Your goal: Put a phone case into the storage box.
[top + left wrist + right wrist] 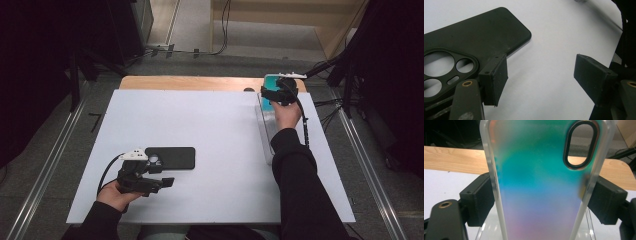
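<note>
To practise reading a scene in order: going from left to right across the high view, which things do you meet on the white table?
Left gripper → black phone case → clear stand → iridescent phone case, held in the right gripper.

The black phone case (474, 35) looks like soft matt plastic, smooth with a few tiny specks. The other phone case (541, 182) is see-through plastic, frosted, with shiny green, blue and pink colours. The table top (220, 145) is covered in smooth white matt sheet, and bare pale wood (451, 160) shows at its far edge.
</note>
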